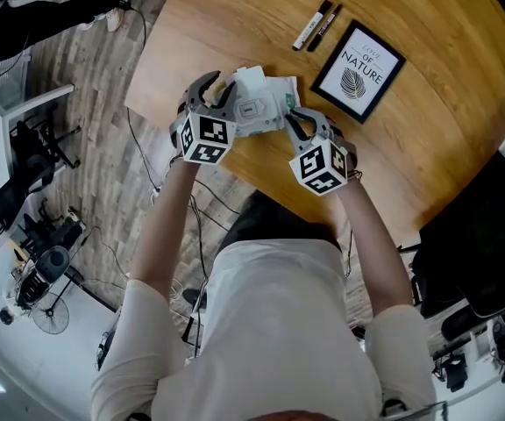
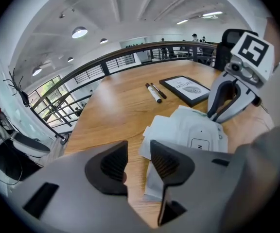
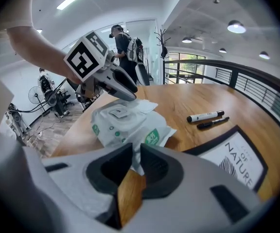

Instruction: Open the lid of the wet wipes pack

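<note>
The white wet wipes pack [image 1: 261,99] lies on the round wooden table [image 1: 235,24], its flat lid [image 1: 249,109] closed on top. My left gripper [image 1: 216,90] is open at the pack's left end, and in the left gripper view its jaws [image 2: 139,155] frame bare wood, with the pack [image 2: 186,127] just beyond the right finger. My right gripper [image 1: 293,122] is at the pack's right end. Seen from the right gripper view, its jaws [image 3: 135,154] are nearly together on the pack's white end flap [image 3: 139,160], while the left gripper [image 3: 122,89] hovers over the lid [image 3: 116,112].
Two markers [image 1: 316,24] and a black-framed "Love of Nature" picture [image 1: 359,70] lie on the table beyond the pack. The table's curved edge [image 1: 235,169] runs just in front of me. A black chair [image 1: 480,253] stands at the right, and cables and equipment [image 1: 42,261] crowd the floor at the left.
</note>
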Motion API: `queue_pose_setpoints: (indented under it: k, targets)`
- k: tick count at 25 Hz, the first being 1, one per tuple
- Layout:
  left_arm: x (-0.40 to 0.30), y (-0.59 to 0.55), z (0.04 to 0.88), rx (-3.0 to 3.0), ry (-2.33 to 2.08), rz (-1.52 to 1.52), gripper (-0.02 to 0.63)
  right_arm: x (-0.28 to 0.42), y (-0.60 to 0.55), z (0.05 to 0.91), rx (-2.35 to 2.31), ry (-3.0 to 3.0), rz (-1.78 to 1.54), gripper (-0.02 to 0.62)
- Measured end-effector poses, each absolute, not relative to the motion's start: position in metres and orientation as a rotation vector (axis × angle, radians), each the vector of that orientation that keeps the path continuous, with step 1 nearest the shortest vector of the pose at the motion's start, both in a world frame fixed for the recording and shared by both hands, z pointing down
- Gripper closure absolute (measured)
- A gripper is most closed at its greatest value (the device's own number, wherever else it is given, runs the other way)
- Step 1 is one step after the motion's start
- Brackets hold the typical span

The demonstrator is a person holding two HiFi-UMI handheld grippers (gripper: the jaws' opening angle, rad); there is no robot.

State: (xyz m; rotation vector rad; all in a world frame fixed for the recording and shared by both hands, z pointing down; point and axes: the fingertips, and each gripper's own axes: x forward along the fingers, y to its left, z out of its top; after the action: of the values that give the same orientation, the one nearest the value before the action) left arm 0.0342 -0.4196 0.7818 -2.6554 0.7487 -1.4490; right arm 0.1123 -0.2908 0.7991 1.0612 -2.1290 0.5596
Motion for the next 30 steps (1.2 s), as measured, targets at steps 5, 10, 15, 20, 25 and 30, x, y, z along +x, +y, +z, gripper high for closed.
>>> queue_pose_setpoints:
  k: [5, 10, 15, 20, 25, 30]
  targets:
    - [0.030, -0.411, 0.754, -2.655, 0.740, -1.424, 0.465, 0.114, -0.286, 0.779, 1.088, -2.123, 0.554, 0.557]
    - [0.025, -0.395, 0.723, -2.677, 0.732, -1.371, 0.468, 0.117, -0.284, 0.753, 1.141, -2.126, 0.537, 0.557]
    - [0.018, -0.373, 0.681, -2.715, 0.712, -1.297, 0.483, 0.122, -0.280, 0.721, 1.218, -2.054, 0.513, 0.557]
    - [0.005, -0.353, 0.640, -2.761, 0.683, -1.175, 0.509, 0.119, -0.269, 0.681, 1.307, -2.024, 0.503, 0.557]
    - [-0.023, -0.328, 0.604, -2.826, 0.664, -1.066, 0.527, 0.098, -0.247, 0.640, 1.383, -1.984, 0.466, 0.557]
    - [-0.047, -0.309, 0.583, -2.870, 0.628, -0.988, 0.561, 0.086, -0.229, 0.605, 1.508, -1.945, 0.439, 0.558]
